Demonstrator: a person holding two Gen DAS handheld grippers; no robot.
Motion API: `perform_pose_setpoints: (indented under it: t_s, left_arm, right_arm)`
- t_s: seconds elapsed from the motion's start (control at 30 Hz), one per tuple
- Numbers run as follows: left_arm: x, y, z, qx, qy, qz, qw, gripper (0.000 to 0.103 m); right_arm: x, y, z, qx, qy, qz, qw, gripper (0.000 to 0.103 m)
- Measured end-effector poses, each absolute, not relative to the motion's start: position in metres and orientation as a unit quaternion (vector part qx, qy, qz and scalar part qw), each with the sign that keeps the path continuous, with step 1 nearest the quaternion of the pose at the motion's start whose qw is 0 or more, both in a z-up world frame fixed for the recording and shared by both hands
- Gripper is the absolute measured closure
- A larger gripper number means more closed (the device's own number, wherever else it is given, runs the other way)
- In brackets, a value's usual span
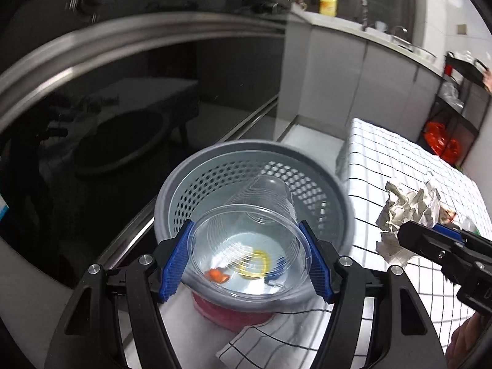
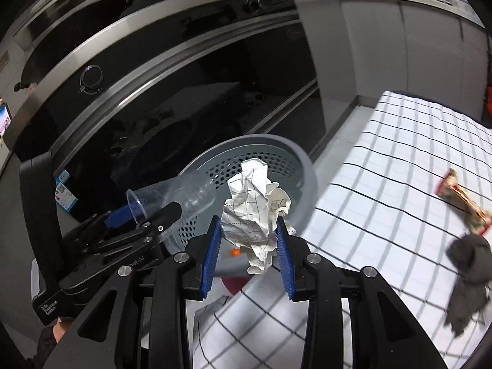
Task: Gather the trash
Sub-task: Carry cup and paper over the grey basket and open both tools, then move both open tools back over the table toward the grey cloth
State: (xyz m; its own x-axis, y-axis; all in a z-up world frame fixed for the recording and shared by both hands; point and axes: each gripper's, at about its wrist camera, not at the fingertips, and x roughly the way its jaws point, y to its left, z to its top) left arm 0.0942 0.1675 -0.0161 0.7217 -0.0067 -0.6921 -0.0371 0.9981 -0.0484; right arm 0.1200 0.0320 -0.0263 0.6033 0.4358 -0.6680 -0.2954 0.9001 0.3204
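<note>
The left gripper is tilted downward over the bin, its blue pads spread fairly wide and pressed against the rim of a clear plastic cup, which is held on its side with the mouth toward the camera and the base out over the bin. The right gripper is likewise angled down, its jaws narrowed and clamped on a crumpled ball of checked paper, which is carried at the bin's near edge. In the right wrist view the left gripper is seen just beside it with the cup pointing into the bin. The bin is a grey perforated basket set on a red base, beside a white grid-patterned cloth; small orange and yellow scraps are seen at its bottom through the cup. Farther out on the cloth, a wrapper and a dark grey rag are left lying. A dark oven door is seen behind the bin.
</note>
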Motion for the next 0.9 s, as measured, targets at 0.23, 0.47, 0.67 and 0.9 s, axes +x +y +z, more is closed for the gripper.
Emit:
perform_pose_setpoints:
  t_s: [0.23, 0.47, 0.67, 0.9]
  left_arm:
    - [0.117, 0.182, -0.028, -0.053, 0.39, 0.016, 0.919, 0.037]
    - [0.129, 0.184, -0.033, -0.06, 0.395, 0.016, 0.916, 0.036]
    - [0.132, 0.19, -0.037, -0.072, 0.409, 0.021, 0.909, 0.028]
    - [0.133, 0.195, -0.037, -0.087, 0.408, 0.025, 0.908, 0.022]
  right_arm:
    - [0.164, 0.053, -0.047, 0.083, 0.427, 0.215, 0.874, 0.069]
    - [0.189, 0.064, -0.062, 0.088, 0.441, 0.217, 0.866, 0.068]
    - [0.196, 0.06, -0.066, 0.097, 0.441, 0.215, 0.866, 0.05]
    - [0.191, 0.048, -0.059, 0.109, 0.429, 0.207, 0.873, 0.047]
